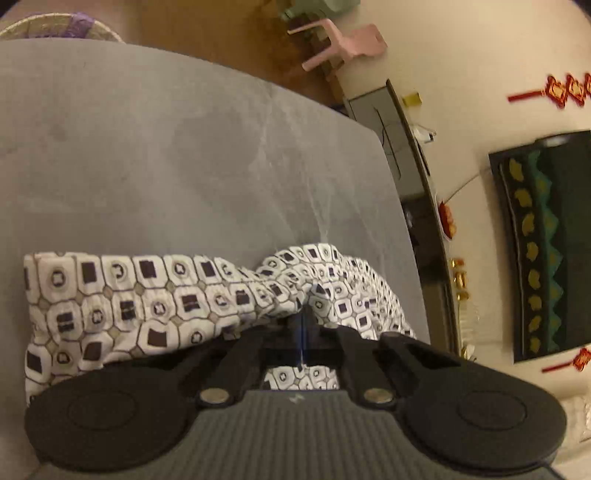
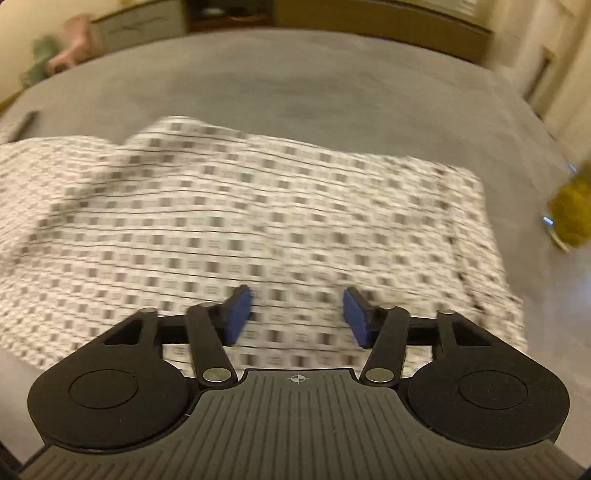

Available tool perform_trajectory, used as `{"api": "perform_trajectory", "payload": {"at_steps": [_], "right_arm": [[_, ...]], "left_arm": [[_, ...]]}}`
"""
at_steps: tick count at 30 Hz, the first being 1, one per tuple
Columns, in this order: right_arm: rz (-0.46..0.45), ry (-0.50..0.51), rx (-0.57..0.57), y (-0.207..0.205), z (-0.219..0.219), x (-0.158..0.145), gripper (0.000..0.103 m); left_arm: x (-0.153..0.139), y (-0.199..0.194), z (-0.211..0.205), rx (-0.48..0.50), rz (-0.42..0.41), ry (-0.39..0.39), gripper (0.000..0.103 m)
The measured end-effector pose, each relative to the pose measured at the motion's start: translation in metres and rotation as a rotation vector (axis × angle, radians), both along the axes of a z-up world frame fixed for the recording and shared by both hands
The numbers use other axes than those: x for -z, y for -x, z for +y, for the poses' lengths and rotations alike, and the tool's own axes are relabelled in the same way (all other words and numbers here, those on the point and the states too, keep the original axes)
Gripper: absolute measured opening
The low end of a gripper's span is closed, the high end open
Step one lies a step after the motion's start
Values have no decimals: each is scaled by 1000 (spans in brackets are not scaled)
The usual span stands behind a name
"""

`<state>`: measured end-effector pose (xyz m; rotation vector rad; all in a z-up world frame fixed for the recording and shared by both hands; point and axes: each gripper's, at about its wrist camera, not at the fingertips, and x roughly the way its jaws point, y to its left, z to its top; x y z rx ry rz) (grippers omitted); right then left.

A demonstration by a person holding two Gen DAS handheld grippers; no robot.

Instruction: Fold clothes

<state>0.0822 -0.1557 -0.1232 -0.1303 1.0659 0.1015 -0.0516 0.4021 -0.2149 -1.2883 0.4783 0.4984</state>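
Note:
A white garment with a dark square-and-octagon print (image 1: 129, 302) lies on the grey bed (image 1: 166, 147). My left gripper (image 1: 303, 328) is shut on a fold of the garment, which bunches up over the fingers and hides their tips. In the right wrist view the same garment (image 2: 258, 214) lies spread and blurred across the bed (image 2: 295, 81). My right gripper (image 2: 297, 314) is open and empty, its blue pads (image 2: 240, 314) just above the garment's near part.
The bed's right edge (image 1: 402, 221) drops to a dark cabinet (image 1: 424, 221) along the wall. A pink plastic chair (image 1: 343, 44) lies on the wooden floor beyond the bed. A woven basket (image 1: 55, 26) sits at the far left. A yellow object (image 2: 572, 210) is at the right.

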Motion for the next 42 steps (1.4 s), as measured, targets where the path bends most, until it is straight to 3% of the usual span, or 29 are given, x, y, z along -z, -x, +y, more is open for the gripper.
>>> {"api": "perform_trajectory", "payload": {"at_steps": [1, 3, 6, 11, 14, 19, 24, 25, 26, 27, 28, 32, 34, 36, 38, 42], "right_arm": [[5, 53, -6, -4, 4, 0, 52], [-5, 157, -34, -11, 22, -7, 47], [-81, 106, -141, -21, 82, -40, 47], [-178, -64, -459, -47, 255, -84, 61], [-168, -141, -559, -76, 349, -78, 67], [-92, -272, -515, -133, 452, -45, 71], [3, -291, -429, -171, 496, -4, 73], [22, -293, -419, -175, 503, 1, 63], [40, -307, -420, -177, 508, 4, 30], [51, -340, -435, -177, 513, 4, 6], [36, -375, -458, -171, 516, -1, 0], [-112, -513, -662, -104, 538, -45, 0], [-128, -537, -860, -57, 551, -55, 0], [-90, -488, -981, -27, 561, -50, 1], [-102, -423, -968, -14, 559, -39, 36], [-70, -439, -781, -17, 514, -22, 37]], "left_arm": [[-4, -2, -2, 3, 16, -21, 4], [-21, -13, -18, 54, 90, -142, 7], [-38, -19, -35, 113, 146, -245, 11], [-41, -14, -34, 117, 127, -215, 11], [-40, -14, -28, 127, 125, -218, 11], [-34, -19, -16, 133, 110, -196, 11], [-30, -23, -8, 144, 87, -170, 10], [-29, -23, -7, 144, 82, -160, 10], [-28, -22, -5, 145, 77, -151, 11], [-28, -22, -3, 145, 72, -141, 11], [-27, -21, -1, 139, 68, -132, 11], [-37, 2, 11, 18, -20, -127, 12], [-40, 11, 17, -17, -68, -122, 19], [-38, 16, 20, -17, -111, -90, 24], [-35, 19, 22, -6, -151, -52, 28], [-31, 9, 20, 68, -170, -38, 45]]}}
